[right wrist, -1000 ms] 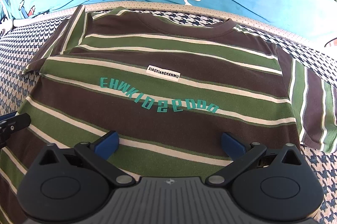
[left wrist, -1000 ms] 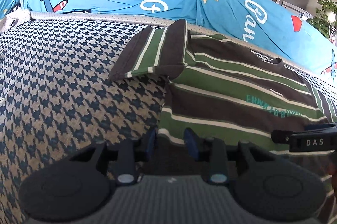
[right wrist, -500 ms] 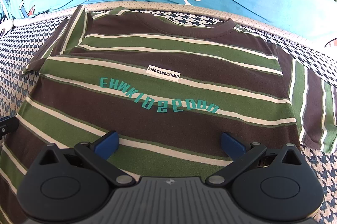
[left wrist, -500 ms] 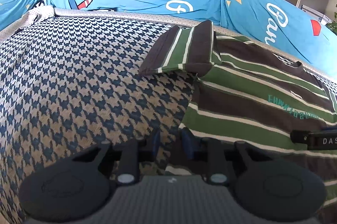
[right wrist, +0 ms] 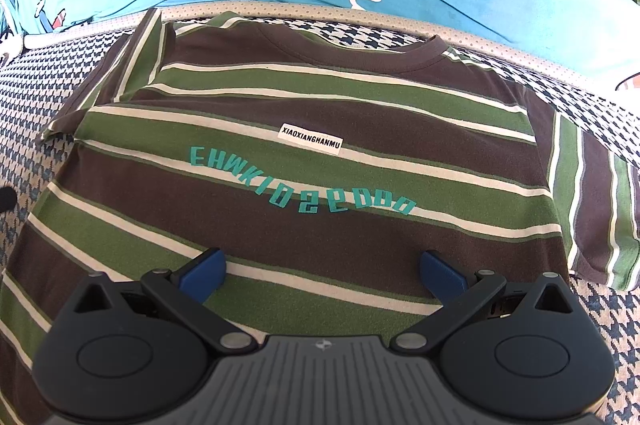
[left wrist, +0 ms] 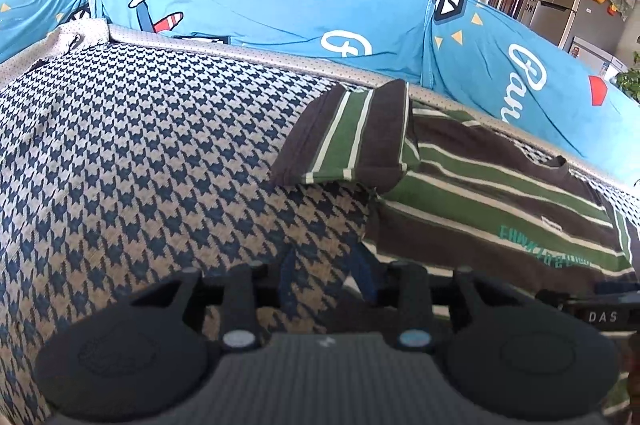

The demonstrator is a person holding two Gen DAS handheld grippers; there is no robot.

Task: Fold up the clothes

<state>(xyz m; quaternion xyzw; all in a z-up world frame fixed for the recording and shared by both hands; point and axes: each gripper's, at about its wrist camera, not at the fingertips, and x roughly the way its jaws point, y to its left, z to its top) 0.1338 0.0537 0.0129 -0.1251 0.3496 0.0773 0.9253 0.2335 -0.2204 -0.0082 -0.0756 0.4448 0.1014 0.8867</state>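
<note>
**A:** A sofa seat covered in dark houndstooth fabric, with blue printed cushions along its back edge and a fridge and a doorway in the room behind. Where is the shirt?

**B:** The striped T-shirt lies flat, front up, on the seat, its collar towards the back edge and one sleeve spread out to the side.

**A:** And the claws?

**B:** The left gripper is over the cover just beside the shirt's side edge; its jaws are narrow but opening, and only houndstooth shows between them. The right gripper hangs spread wide above the lower chest, gripping nothing.

**A:** So how should the fold start?

**B:** Probably by taking the side edge cleanly. I'd pinch only the shirt, not the cover under it, and carry that side over with the stripes kept straight.
</note>
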